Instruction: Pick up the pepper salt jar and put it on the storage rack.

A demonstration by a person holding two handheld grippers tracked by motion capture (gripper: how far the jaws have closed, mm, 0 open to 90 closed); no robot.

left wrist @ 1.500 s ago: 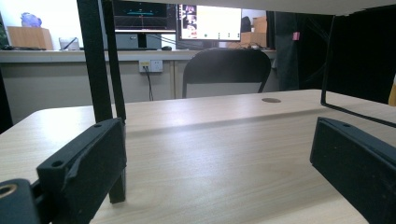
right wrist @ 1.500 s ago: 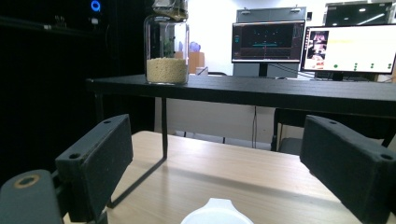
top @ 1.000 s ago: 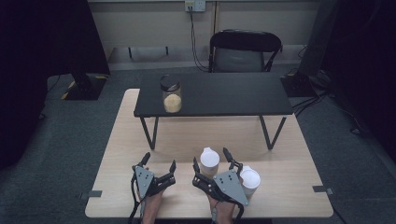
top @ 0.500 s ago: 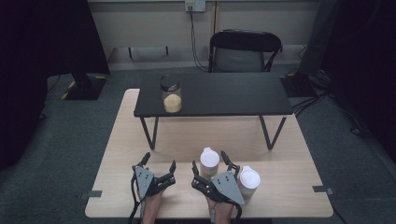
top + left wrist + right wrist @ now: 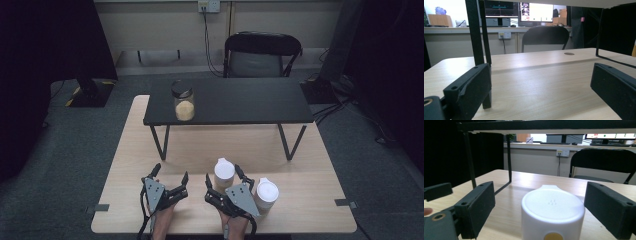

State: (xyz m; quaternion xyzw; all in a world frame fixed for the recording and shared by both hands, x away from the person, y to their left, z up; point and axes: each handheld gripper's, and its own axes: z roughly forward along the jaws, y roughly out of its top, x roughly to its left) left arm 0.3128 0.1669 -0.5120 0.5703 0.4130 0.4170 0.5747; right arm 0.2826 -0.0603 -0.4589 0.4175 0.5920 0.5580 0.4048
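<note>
Pale wooden tabletop [image 5: 310, 200] lies under my right gripper [image 5: 224, 182], whose jaws have just been closing a little yet stand apart, either side of the white lidded cup [image 5: 552, 216] without touching it. My left gripper [image 5: 170, 176] rests released on bare wood.

A glass jar [image 5: 183, 103] stands on a black low table [image 5: 240, 102], a black chair [image 5: 261, 54] behind.

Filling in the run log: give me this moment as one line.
right gripper: open, fingers either side of white cup, closing, no contact | left gripper: open, idle on table
</note>
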